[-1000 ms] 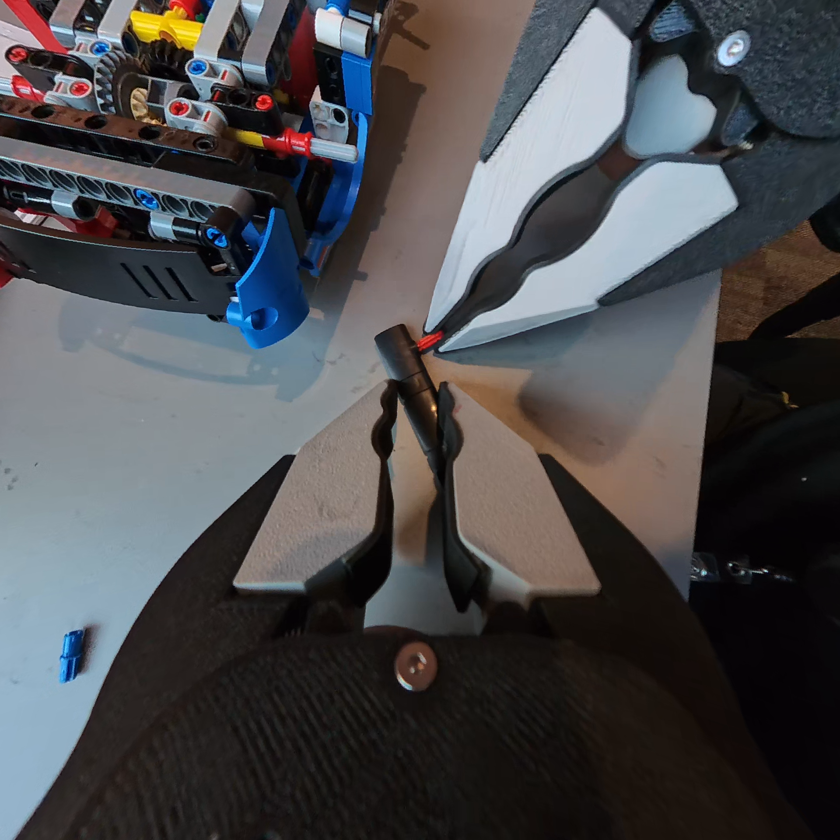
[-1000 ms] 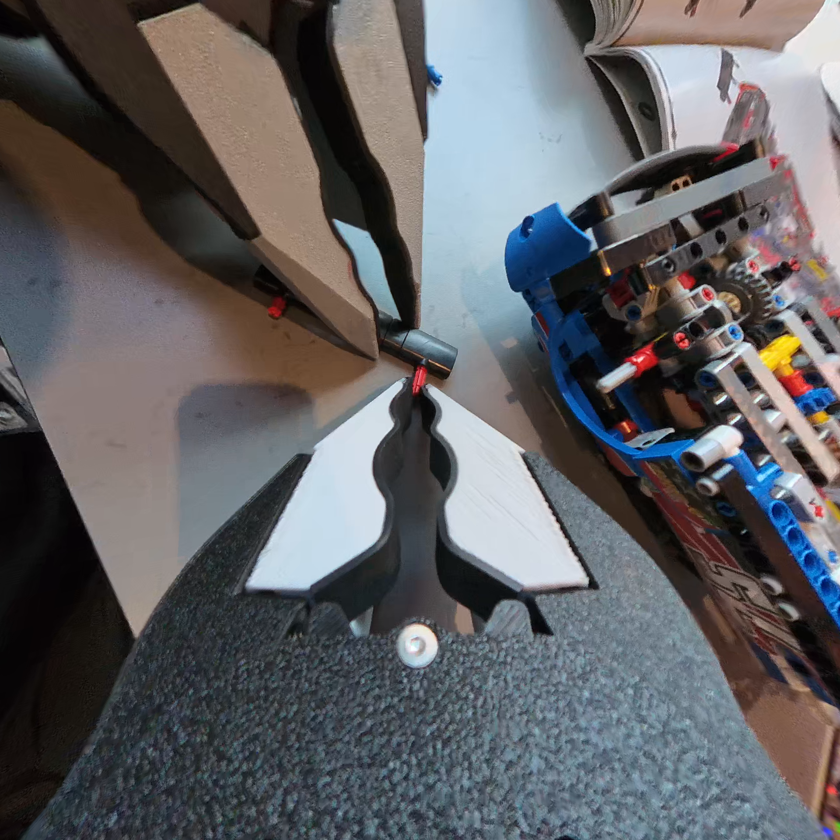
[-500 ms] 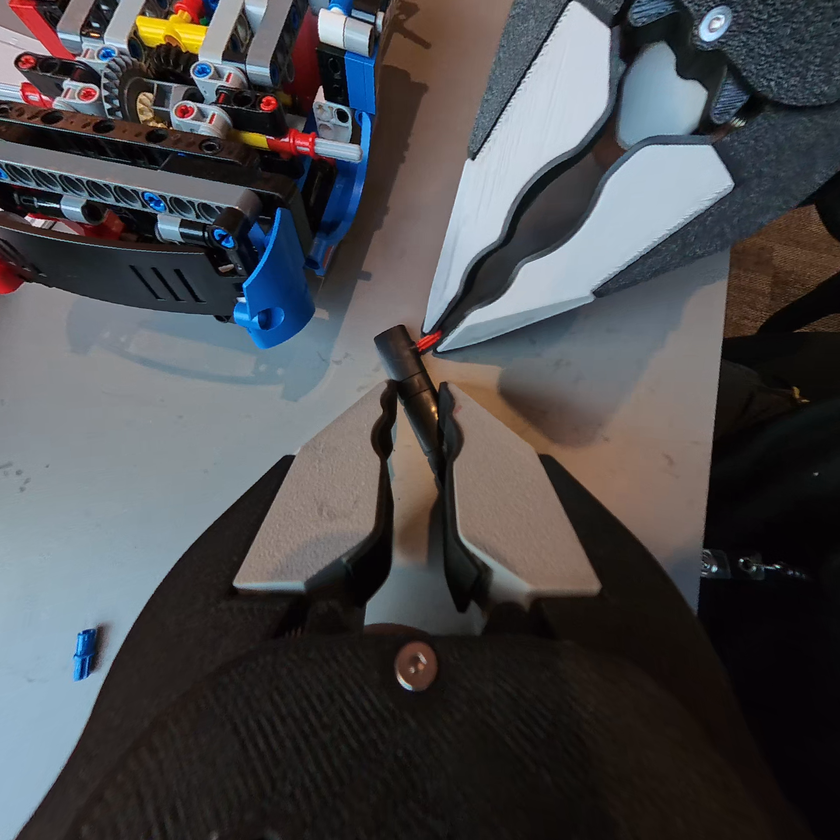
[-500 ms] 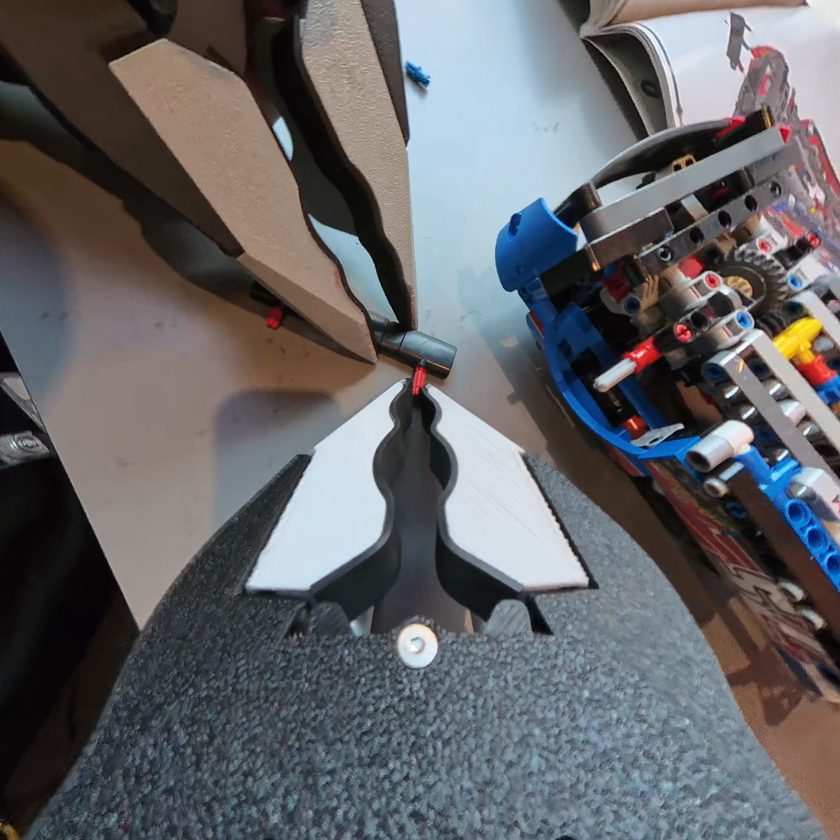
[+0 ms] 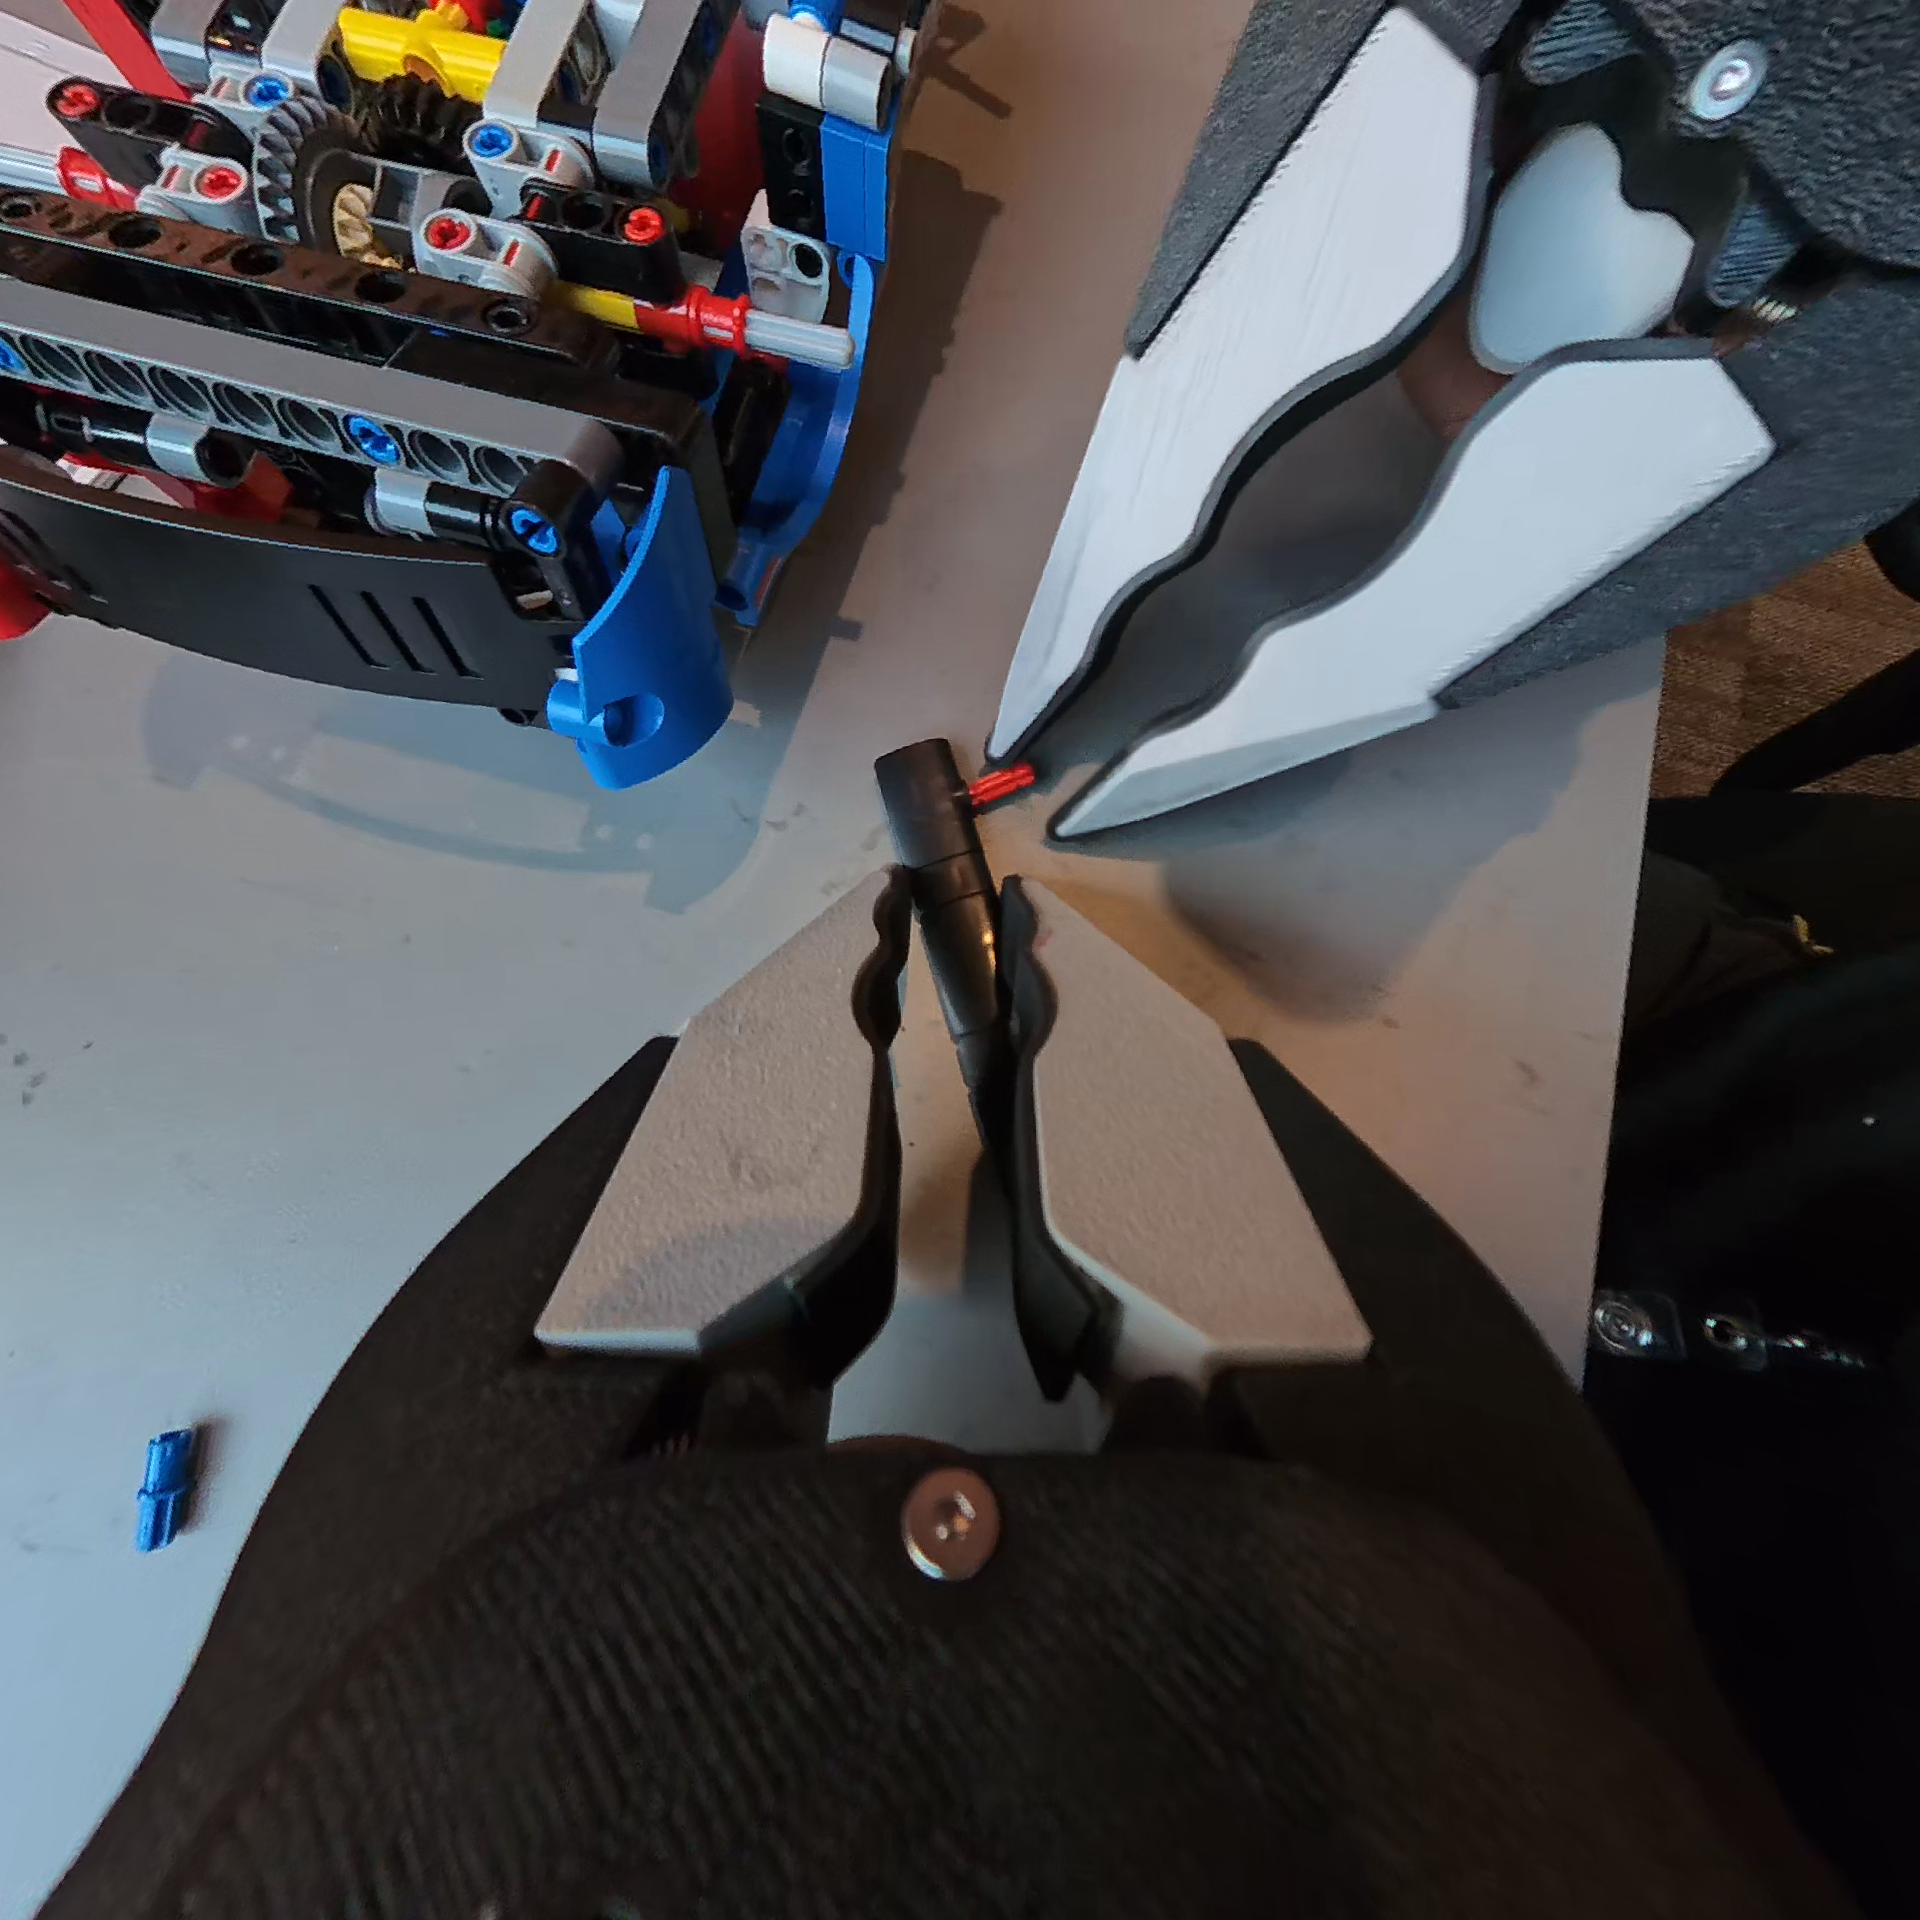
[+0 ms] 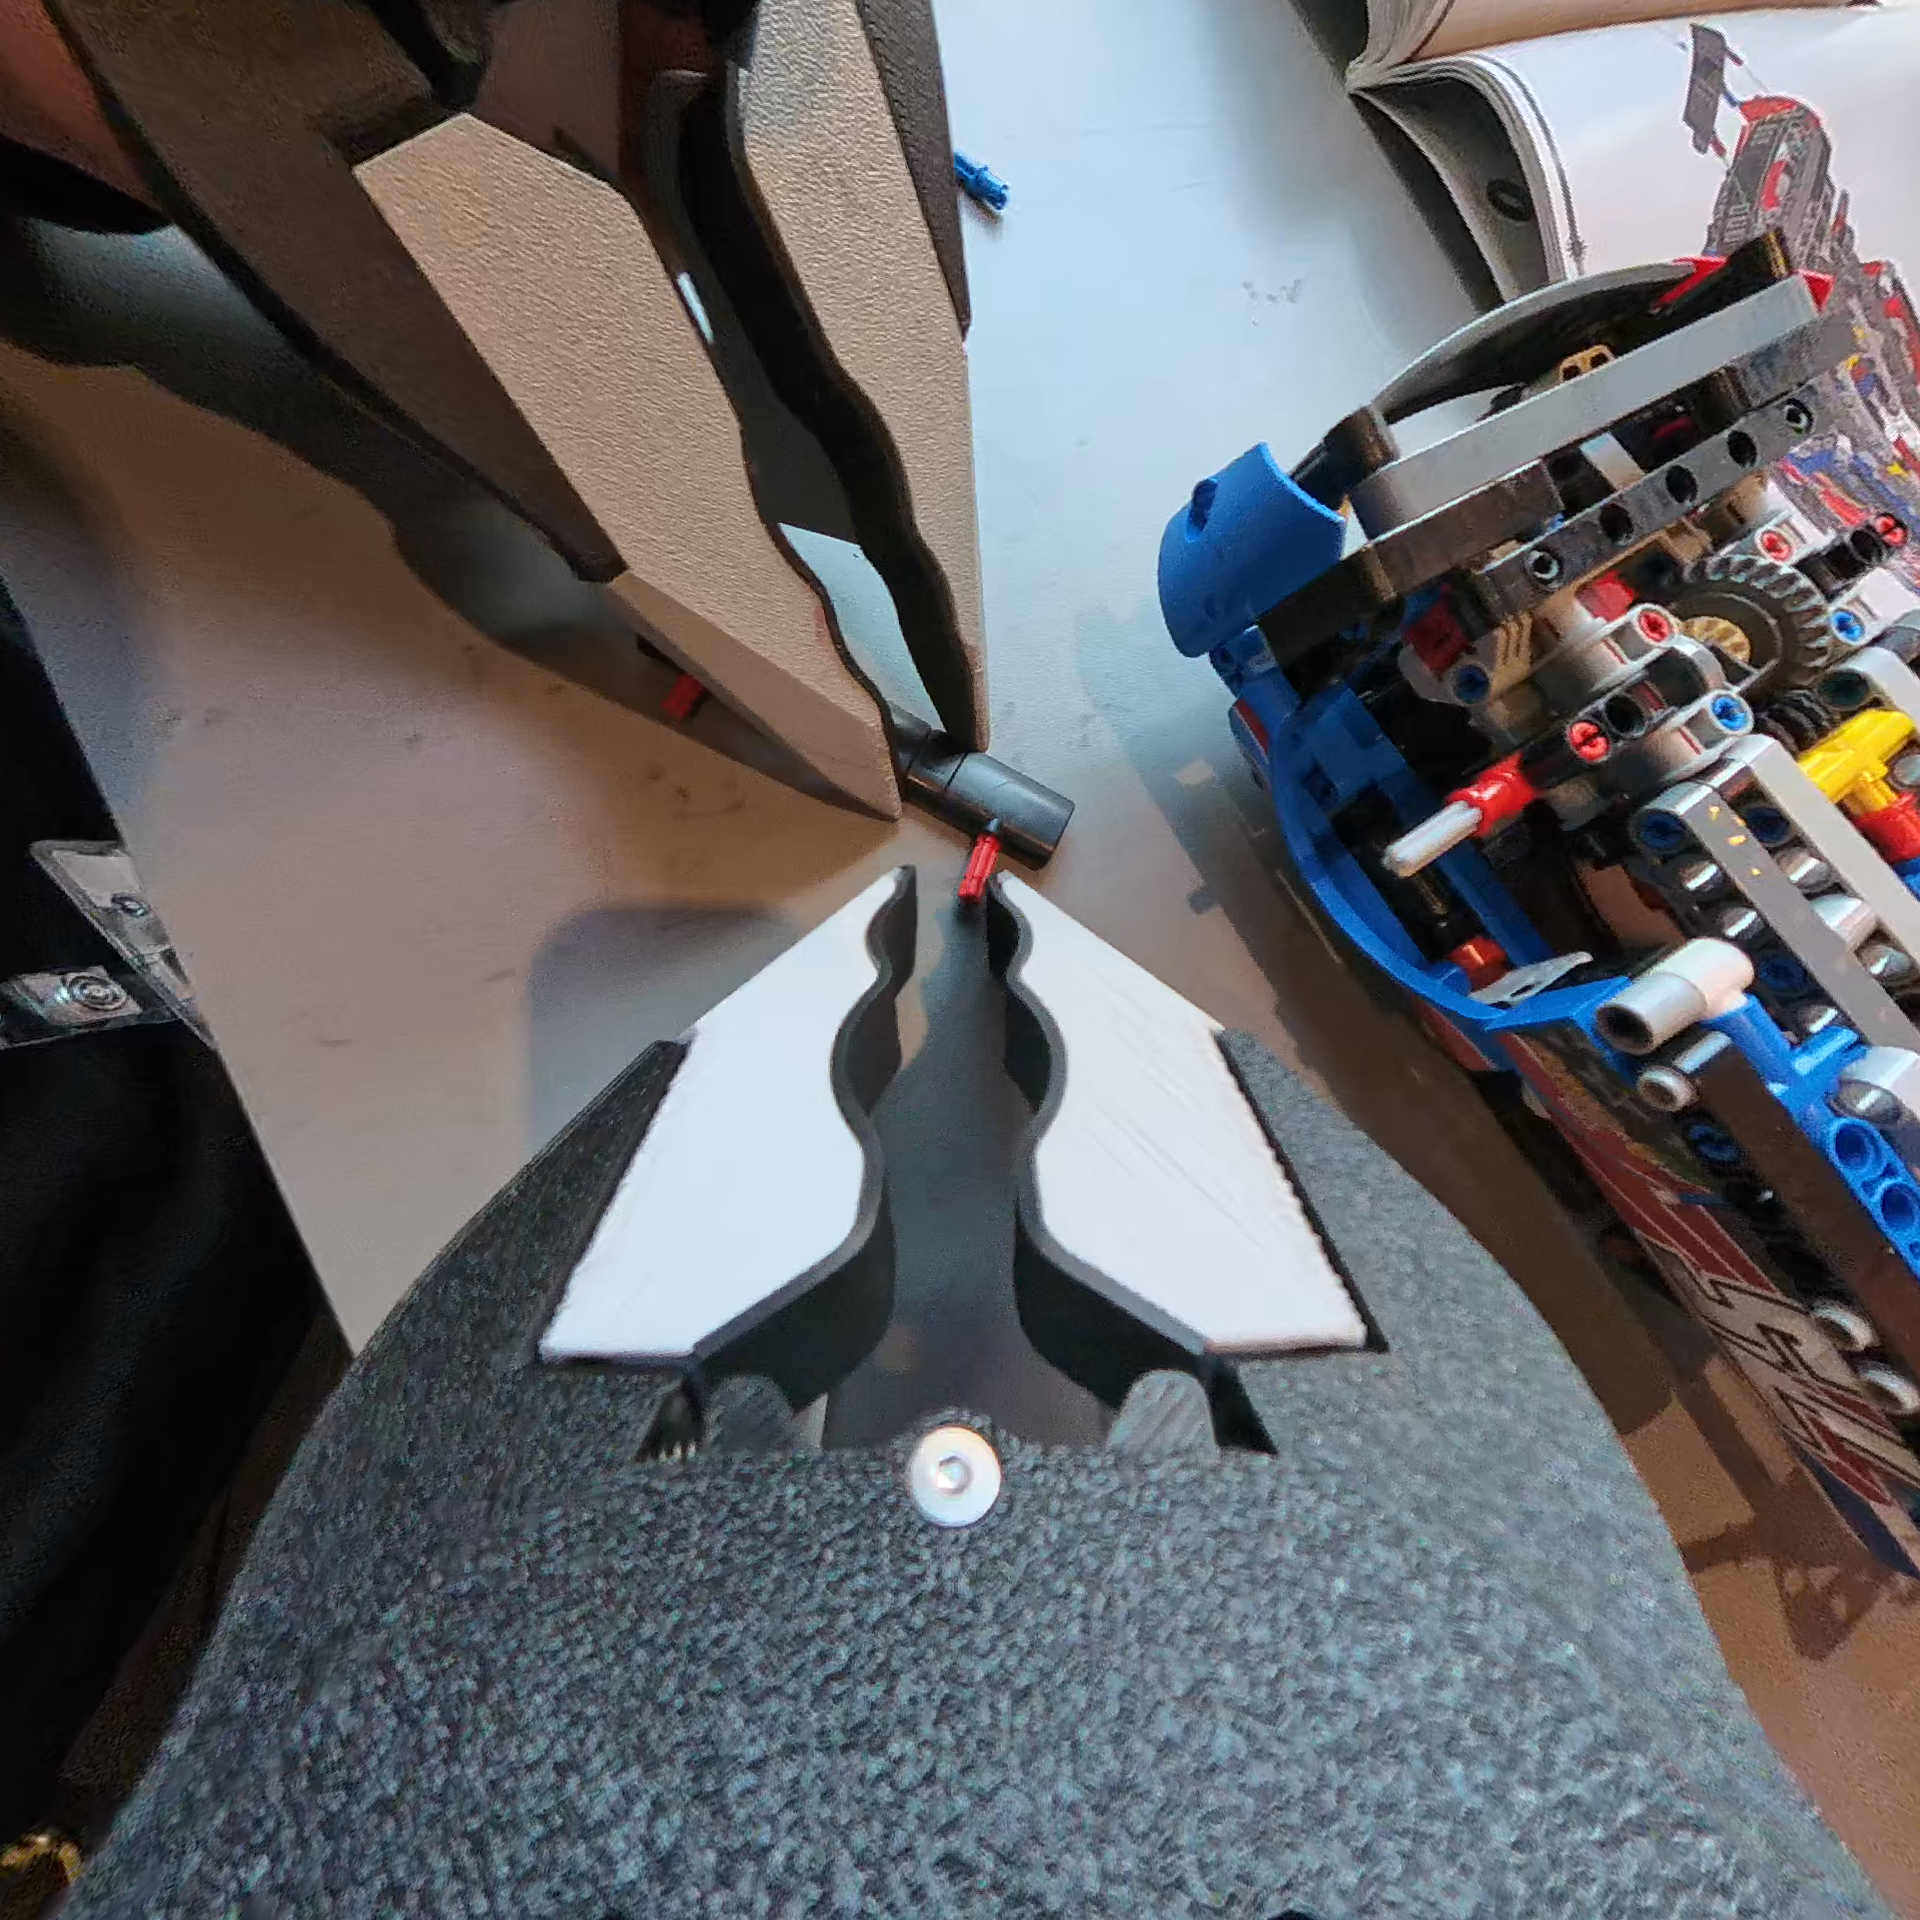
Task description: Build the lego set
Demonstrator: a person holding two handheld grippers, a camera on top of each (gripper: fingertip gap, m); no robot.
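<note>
Left gripper (image 5: 951, 883): my jaws clamped on black connector (image 5: 940, 873), just off the table (image 5: 312, 1039).
Right gripper (image 6: 951, 883): jaws parted, red pin (image 6: 977, 871) at the fingertip, not pinched.
Pin: sticks from connector's side.
Model (image 5: 416, 364): well apart.
Tip: brace connector, push pin straight in, no twisting.
</note>
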